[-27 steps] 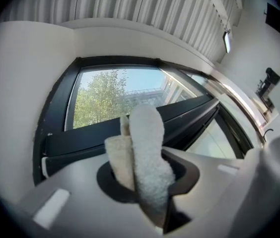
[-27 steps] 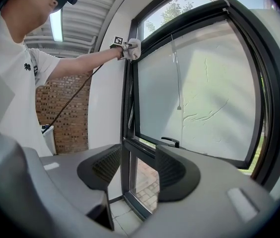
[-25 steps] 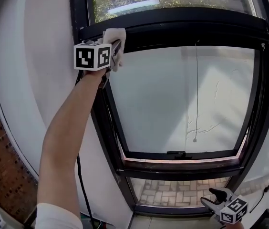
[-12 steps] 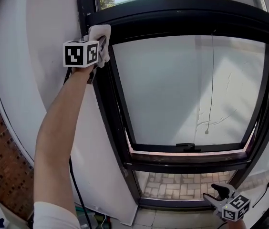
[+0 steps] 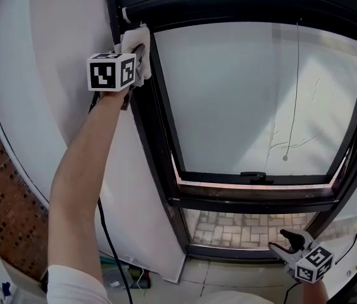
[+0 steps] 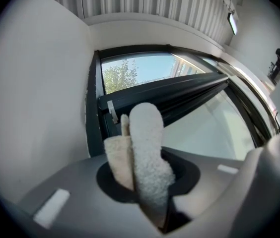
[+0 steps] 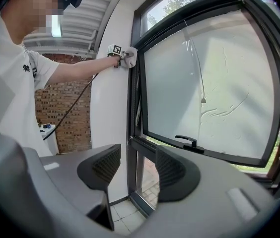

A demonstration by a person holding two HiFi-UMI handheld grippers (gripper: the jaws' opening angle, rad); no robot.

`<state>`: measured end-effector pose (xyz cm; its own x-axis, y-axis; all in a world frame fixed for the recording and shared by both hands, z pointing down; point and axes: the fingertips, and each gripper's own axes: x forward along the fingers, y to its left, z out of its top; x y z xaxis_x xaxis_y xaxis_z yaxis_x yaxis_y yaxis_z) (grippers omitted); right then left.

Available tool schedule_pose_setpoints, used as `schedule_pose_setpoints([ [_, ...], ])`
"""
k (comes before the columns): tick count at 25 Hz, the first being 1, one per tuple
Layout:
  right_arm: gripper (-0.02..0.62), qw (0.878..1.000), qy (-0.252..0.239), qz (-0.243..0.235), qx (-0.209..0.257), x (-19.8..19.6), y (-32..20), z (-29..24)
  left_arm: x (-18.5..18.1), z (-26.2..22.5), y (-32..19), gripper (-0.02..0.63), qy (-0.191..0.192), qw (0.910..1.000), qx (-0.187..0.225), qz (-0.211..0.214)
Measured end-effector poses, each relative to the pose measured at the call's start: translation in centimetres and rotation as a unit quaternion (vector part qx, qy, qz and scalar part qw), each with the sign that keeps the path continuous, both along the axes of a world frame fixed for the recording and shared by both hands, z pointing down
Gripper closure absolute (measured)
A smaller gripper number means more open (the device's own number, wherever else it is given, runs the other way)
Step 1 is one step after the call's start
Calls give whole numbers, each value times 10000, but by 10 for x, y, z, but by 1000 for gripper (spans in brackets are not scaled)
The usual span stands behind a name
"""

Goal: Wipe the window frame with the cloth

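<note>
The black window frame (image 5: 159, 125) runs up the middle of the head view, around a tilted-open sash with frosted glass. My left gripper (image 5: 137, 50) is raised at the frame's upper left corner, shut on a folded white cloth (image 5: 135, 46) that presses against the left upright. In the left gripper view the cloth (image 6: 147, 152) sticks up between the jaws, in front of the frame's corner (image 6: 100, 108). My right gripper (image 5: 287, 244) hangs low at the bottom right, open and holding nothing. In the right gripper view its pads (image 7: 172, 170) stand apart before the frame's lower part (image 7: 136, 148).
A black handle (image 5: 253, 177) sits on the sash's bottom rail, and a thin pull cord (image 5: 292, 94) hangs behind the glass. White wall (image 5: 52, 106) lies left of the frame, brick wall (image 5: 1, 189) further left. A black cable (image 5: 106, 246) trails down below my left arm.
My left gripper with the cloth has slid left along the top rail to the upper left corner and onto the left upright. The view has dropped lower. The right gripper stays low and open.
</note>
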<state>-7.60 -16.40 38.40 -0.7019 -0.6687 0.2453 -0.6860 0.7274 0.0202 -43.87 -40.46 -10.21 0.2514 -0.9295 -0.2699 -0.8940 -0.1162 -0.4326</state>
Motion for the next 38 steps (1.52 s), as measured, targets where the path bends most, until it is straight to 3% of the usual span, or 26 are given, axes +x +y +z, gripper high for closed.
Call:
schedule_pose_setpoints([
  [12,376,9998,-18,-199,23,-20,2,4,-13,101,-3,502,-20,9990,-401,-185],
  [23,376,9996,75,-272,42,-31,11,-2,-22,205,-5,502,564,9941,-900,-231],
  [29,376,9998,114,-185,-24,-29,12,2,-24,262,-10,502,707,9920,-968,-383],
  [34,376,9998,130,-109,-57,-26,15,2,-31,318,-12,502,564,9915,-1012,-586],
  [38,376,9997,204,-72,-88,-25,15,4,-30,366,-11,502,751,9883,-1216,-530],
])
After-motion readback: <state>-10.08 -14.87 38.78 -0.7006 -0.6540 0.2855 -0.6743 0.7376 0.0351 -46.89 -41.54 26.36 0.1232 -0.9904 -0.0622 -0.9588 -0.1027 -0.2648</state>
